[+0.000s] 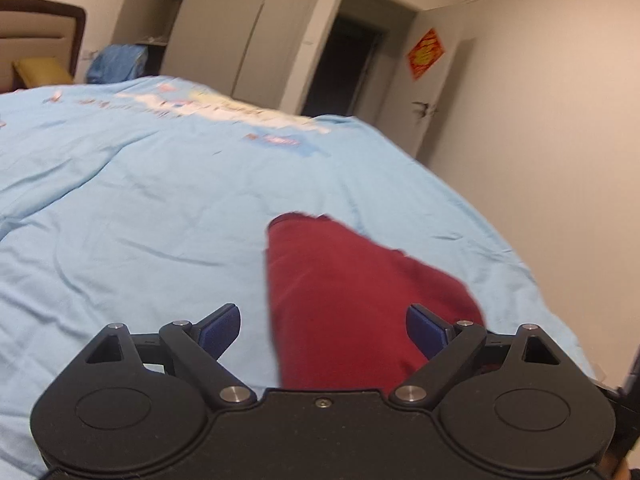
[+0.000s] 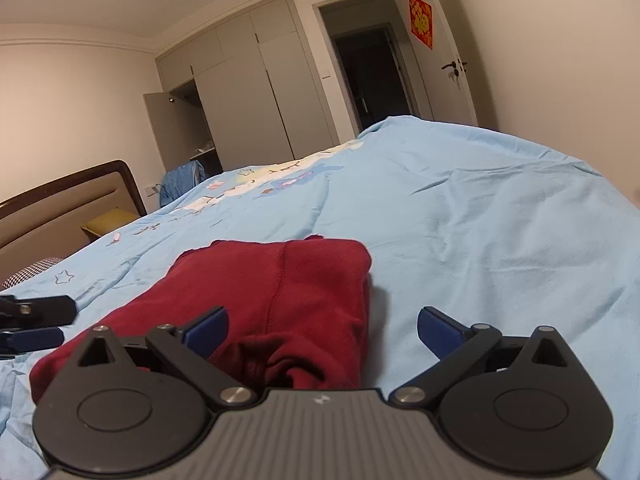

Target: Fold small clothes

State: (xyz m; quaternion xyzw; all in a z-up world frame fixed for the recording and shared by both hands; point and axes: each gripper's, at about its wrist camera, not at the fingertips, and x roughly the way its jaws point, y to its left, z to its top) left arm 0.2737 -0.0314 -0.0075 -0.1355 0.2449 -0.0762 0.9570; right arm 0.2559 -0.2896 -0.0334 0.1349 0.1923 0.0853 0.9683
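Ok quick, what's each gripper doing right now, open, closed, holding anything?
Left gripper: open, empty, above the red garment.
Right gripper: open, empty, over the same garment.

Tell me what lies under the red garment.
The red garment lies folded on the light blue bedcover, which shows all around it. Whatever sits beneath its folded layers is covered. Neither gripper holds it; both have open jaws.

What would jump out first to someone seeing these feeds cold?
The dark red garment stands out, lying partly folded on the pale blue bedspread, right in front of both cameras. Both the left gripper and the right gripper hover over its near edge, open and holding nothing. Farther back, a red decoration hangs on the open door beside a dark doorway.
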